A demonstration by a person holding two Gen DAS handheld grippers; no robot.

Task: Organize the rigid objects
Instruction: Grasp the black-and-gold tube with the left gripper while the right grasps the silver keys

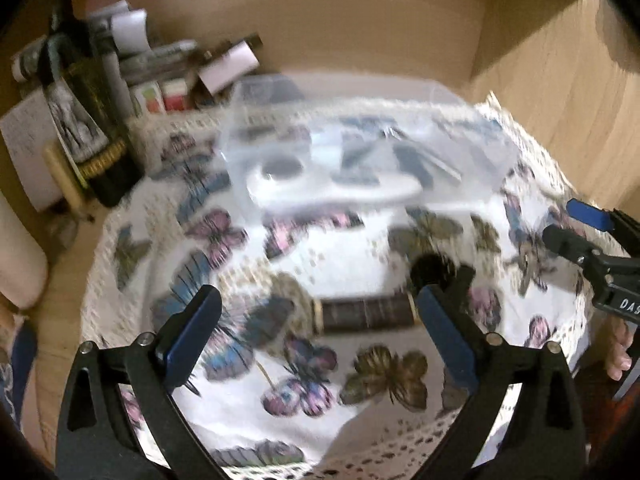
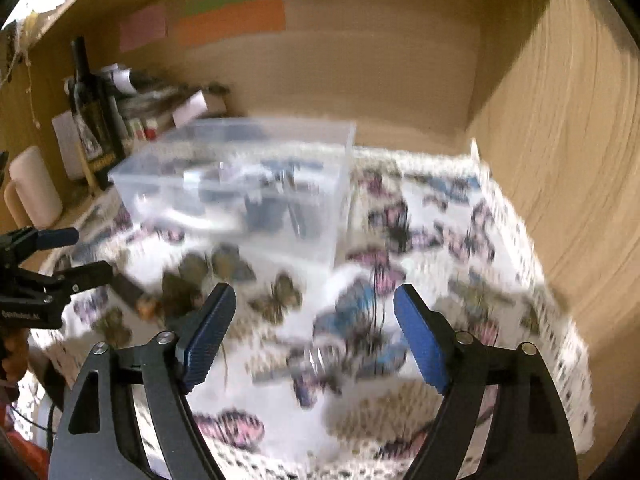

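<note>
Clear plastic formed the storage bin (image 1: pixel 360 136), which stood on the butterfly-print tablecloth (image 1: pixel 352 248) in the upper centre of the left wrist frame and left of centre in the right wrist frame. Several dark objects and a white piece already lay inside it; blur prevented naming them.

One item remained outside: a dark brown cylindrical object (image 1: pixel 366 314) with a pale collar at its left end and a black round cap to its upper right, lying flat on the cloth at lower centre of the left wrist frame. It appeared at the left edge of the right wrist view also, too smeared to describe.

The left gripper (image 1: pixel 320 312) had its blue fingers (image 1: pixel 192 336) spread wide and straddled the cylinder, with no contact evident. The right gripper (image 2: pixel 314 328) was likewise spread and empty, over bare cloth in front of and to the right of the bin.

Assessment: the step in hand was the pick-up of the last loose item. The next move would call for lowering the left fingers either side of the cylinder, squeezing across its width, since a round body may roll, then lifting over the bin's rim for release inside.

Background clutter, including a dark wine bottle (image 2: pixel 86 96), occupied the upper left.
</note>
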